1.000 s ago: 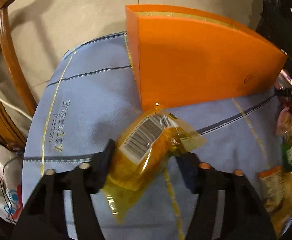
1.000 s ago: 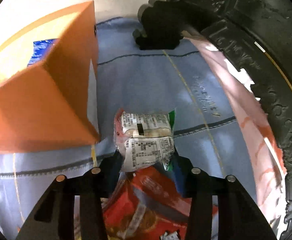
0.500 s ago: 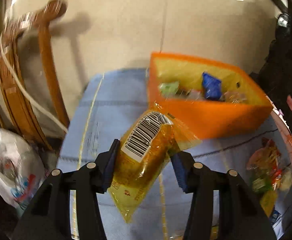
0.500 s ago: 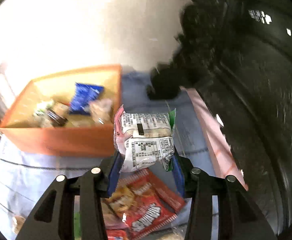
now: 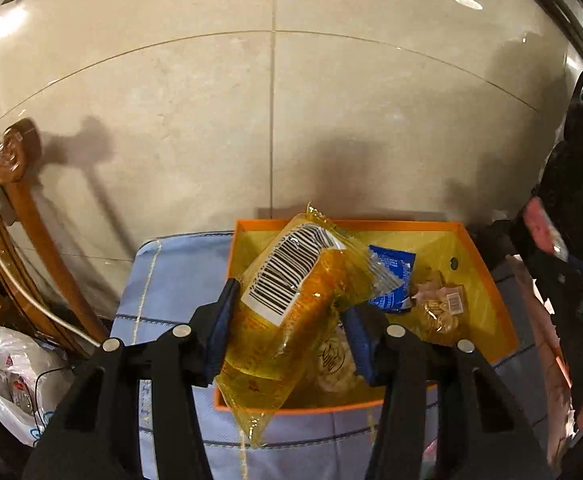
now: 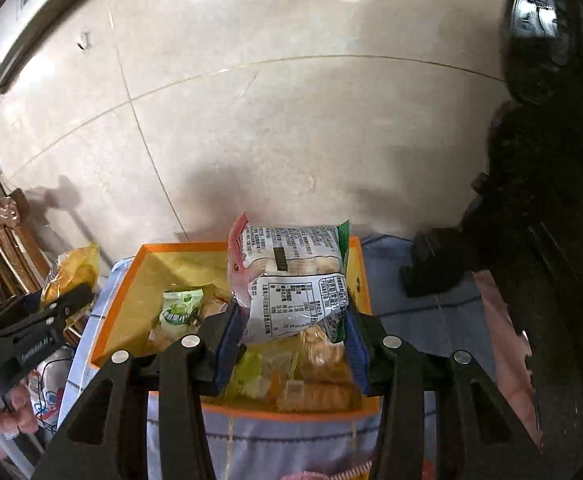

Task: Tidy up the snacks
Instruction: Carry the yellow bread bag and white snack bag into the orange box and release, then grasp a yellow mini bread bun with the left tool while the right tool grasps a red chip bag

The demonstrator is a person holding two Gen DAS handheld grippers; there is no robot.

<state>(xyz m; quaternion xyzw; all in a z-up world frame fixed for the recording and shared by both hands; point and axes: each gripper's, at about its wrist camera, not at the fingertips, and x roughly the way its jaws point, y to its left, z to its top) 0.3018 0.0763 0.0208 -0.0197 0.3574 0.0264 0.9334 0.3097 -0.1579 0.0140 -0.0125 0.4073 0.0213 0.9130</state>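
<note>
Lifted since before, now above orange box (image 5: 487, 280): left tool (image 5: 287, 316) pinching yellow packet (image 5: 291, 304), right tool (image 6: 293, 322) pinching white-labelled packet (image 6: 291, 280).

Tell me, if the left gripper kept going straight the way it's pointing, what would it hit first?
Probably the orange box: the left gripper, clamped on a yellow snack pack, points down into it. Depth is uncertain.
</note>
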